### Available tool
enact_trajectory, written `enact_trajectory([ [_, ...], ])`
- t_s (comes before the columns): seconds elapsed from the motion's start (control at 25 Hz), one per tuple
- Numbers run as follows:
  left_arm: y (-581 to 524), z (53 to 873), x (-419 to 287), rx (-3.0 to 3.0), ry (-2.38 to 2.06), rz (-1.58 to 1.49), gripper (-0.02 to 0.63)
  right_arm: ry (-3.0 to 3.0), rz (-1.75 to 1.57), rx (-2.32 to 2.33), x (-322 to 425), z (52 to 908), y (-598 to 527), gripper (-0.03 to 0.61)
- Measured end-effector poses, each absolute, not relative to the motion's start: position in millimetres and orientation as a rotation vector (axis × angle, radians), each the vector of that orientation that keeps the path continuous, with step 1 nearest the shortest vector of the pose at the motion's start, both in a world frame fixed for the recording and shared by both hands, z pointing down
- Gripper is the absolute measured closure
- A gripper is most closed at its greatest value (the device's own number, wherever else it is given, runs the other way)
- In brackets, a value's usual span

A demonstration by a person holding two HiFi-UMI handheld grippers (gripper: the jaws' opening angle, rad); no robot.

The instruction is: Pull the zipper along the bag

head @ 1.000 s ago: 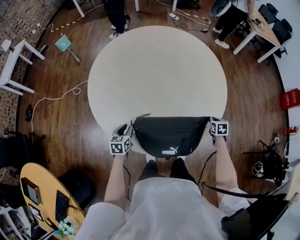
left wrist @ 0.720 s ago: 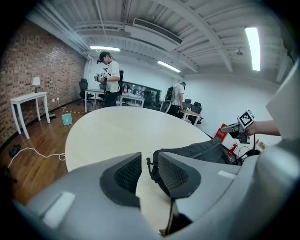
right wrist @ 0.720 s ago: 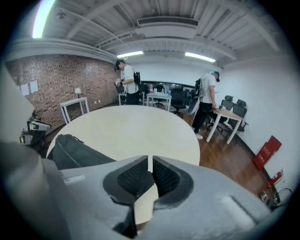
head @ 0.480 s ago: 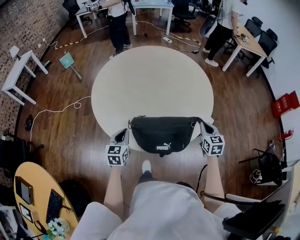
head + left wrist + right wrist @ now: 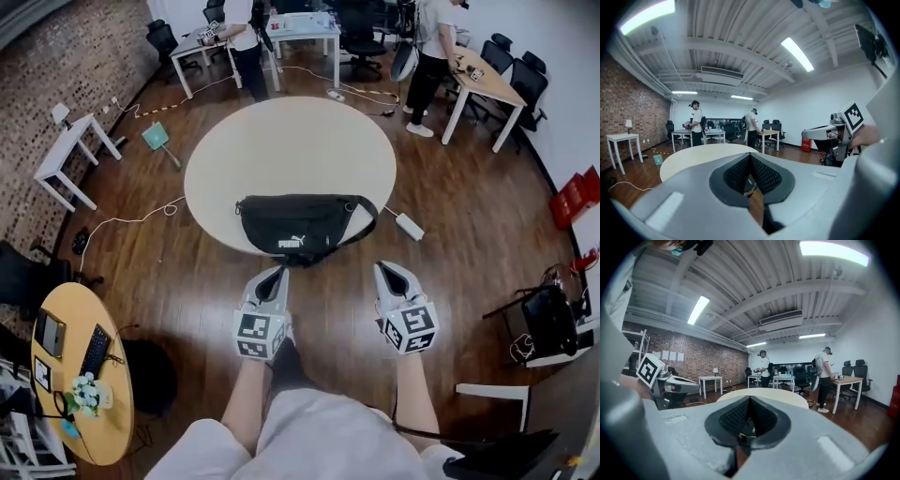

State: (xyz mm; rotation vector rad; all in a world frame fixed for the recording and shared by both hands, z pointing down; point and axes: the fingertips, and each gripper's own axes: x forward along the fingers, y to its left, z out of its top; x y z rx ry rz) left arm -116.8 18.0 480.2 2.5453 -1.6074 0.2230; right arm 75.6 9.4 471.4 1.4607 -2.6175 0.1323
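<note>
Head view shows left gripper (image 5: 274, 273) and right gripper (image 5: 383, 270) pinched shut, empty, nearer than the bag (image 5: 298, 223) on the table (image 5: 291, 141).

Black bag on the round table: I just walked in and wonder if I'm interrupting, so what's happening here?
A person stands short of the round table with a tool in each hand. The black bag lies at the table's near edge, and nothing touches it. The left tool and right tool are both shut and empty, held over the floor, apart from the bag. The zipper's state can't be made out.
</note>
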Motion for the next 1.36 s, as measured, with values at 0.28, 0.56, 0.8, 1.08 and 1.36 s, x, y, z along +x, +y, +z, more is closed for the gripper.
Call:
enact_trajectory([
  [0.28,126,406,-66,2.588,-1.646,0.12,0.597,-2.732,0.112,1.359,70,416,124,0.588],
  [0.56,168,371,-61,2.654,-1.665,0.06,0.597,-2.733,-0.068,1.404,53,358,178,0.588],
  [0.8,195,363,-78,2.682,-1.63,0.023,0.597,-2.722,-0.072,1.412,26,357,192,0.588],
  [1.08,207,347,-107,2.696,-1.675,-0.038,0.597,-2.732,-0.108,1.365,-9,355,200,0.588],
  [1.36,206,360,-134,2.691,-1.709,0.021,0.597,-2.716,-0.103,1.377,-30,359,196,0.588],
])
